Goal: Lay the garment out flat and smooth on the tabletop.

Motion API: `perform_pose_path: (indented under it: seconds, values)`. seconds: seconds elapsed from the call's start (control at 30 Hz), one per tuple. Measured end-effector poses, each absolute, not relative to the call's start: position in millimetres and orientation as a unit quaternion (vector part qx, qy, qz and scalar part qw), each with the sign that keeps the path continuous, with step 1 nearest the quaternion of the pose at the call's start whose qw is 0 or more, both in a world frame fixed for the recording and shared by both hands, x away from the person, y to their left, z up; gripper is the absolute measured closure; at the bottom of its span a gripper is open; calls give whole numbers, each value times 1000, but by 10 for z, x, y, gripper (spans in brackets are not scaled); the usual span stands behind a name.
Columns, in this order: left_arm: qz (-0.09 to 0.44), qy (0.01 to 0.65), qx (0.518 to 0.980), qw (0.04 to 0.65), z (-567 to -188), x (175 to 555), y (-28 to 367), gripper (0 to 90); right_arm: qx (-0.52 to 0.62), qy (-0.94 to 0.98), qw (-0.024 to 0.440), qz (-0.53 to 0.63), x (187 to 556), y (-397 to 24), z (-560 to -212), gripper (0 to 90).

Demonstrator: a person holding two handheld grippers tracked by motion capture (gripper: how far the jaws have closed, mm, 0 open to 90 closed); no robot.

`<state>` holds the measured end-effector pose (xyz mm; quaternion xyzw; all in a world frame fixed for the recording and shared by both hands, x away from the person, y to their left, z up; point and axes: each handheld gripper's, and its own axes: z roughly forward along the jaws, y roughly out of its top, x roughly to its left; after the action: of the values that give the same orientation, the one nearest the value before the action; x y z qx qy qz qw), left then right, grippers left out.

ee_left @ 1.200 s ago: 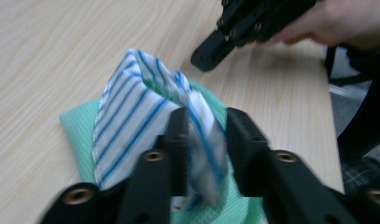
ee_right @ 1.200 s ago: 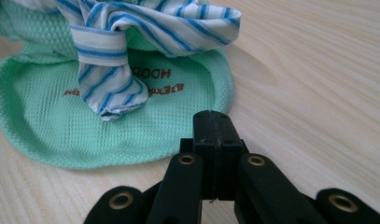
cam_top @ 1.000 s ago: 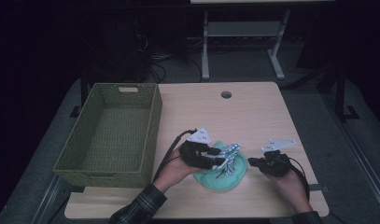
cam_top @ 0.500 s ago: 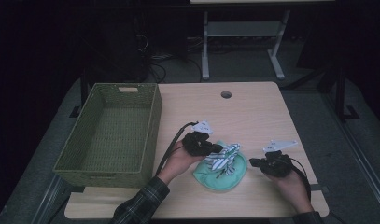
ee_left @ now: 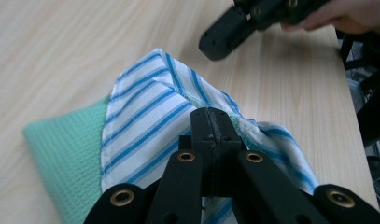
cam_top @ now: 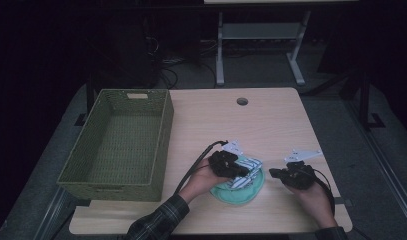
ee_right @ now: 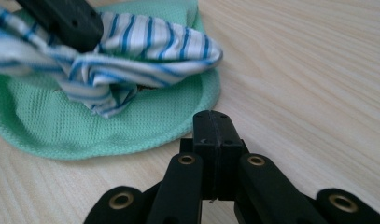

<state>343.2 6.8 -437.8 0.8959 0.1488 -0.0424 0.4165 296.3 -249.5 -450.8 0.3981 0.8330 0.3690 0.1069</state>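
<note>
A white cloth with blue stripes (cam_top: 252,164) lies bunched on a round mint-green cloth (cam_top: 241,192) near the table's front edge. My left gripper (cam_top: 247,172) rests on the pile and is shut on a gather of the striped cloth (ee_left: 145,116), with the green cloth (ee_left: 66,144) beneath. In the right gripper view the striped cloth (ee_right: 145,42) is pulled up toward the left gripper (ee_right: 71,18) over the green cloth (ee_right: 85,126). My right gripper (cam_top: 272,173) sits just right of the pile, shut and empty (ee_right: 211,116), low over bare wood. It also appears in the left gripper view (ee_left: 225,39).
A deep green woven basket (cam_top: 163,130) stands at the table's left side with nothing visible inside. A cable hole (cam_top: 242,101) is at the far middle of the wooden table (cam_top: 271,125). Dark floor and a metal stand lie beyond.
My left hand has shifted right and lower onto the cloth pile, and its jaws have closed on the striped cloth. The right hand has stayed put.
</note>
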Motion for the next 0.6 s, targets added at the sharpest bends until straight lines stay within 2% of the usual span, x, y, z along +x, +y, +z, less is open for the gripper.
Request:
perform_pose_path:
  seconds: [0.33,0.6]
  values:
    - [-57,132,910,388,-4540,3299,-89,896,400,830,114,372,2976,-2561,-4494,897]
    - [-45,140,903,403,-4405,3319,7,895,397,827,111,382,3027,-2542,-4447,897]
